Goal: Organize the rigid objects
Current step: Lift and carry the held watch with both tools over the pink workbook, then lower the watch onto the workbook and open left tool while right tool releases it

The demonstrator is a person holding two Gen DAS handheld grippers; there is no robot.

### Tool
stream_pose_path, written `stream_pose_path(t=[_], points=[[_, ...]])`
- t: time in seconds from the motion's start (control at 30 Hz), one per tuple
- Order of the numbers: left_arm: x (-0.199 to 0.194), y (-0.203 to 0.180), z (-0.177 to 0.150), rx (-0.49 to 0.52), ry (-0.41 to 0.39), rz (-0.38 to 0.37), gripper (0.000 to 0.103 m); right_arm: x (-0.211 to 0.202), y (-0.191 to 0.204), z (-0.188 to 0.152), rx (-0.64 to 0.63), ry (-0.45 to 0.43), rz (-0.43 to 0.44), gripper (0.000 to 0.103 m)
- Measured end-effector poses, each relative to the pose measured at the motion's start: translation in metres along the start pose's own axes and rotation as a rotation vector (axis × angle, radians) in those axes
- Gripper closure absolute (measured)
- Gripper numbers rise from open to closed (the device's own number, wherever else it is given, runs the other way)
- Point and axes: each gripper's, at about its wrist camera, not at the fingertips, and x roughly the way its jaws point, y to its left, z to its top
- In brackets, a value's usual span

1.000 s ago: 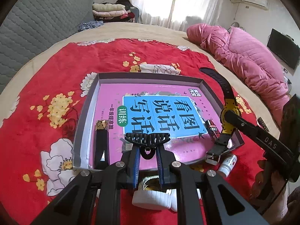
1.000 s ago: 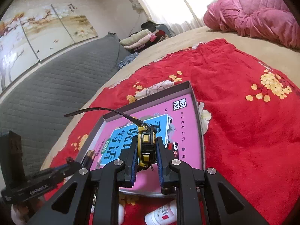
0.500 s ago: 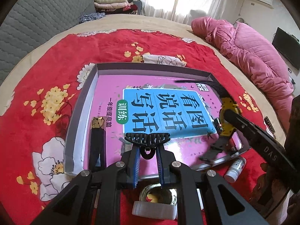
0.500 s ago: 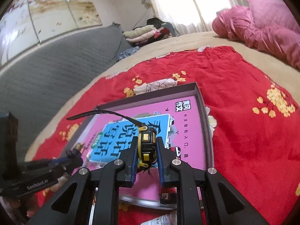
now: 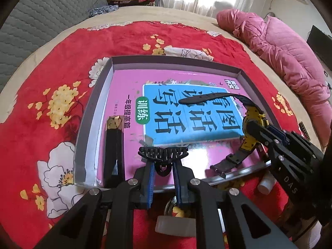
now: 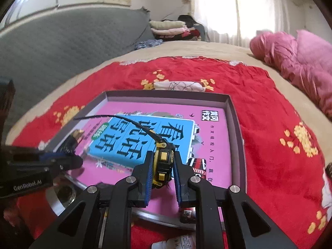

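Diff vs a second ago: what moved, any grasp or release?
The right gripper carried the yellow-black watch inward over the box, the strap now lying across the blue book cover. No grasp or release. The left gripper still clamps the black hair claw; the black folded item is unchanged.

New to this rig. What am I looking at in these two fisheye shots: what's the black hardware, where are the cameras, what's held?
No robot arm here: a person carries a pair of handheld tongs in each hand, and a fisheye camera on each looks forward along its two fingers.

The left view shows the left tongs shut on a black hair clip. The right tongs show in their own view, shut on a yellow and black watch, its strap arching over the box.

Both hang over a shallow grey box on a red flowered blanket. In the box lie a pink and blue book and a slim black case at its left side.
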Motion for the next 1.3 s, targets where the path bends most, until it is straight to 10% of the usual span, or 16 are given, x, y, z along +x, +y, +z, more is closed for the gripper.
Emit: stream_pose_path(t=[1.3], points=[[0.018,-0.001,0.017,-0.018,0.213,0.050,0.086,0.013,0.013,-0.007,-0.127,0.084,-0.091,0.075]])
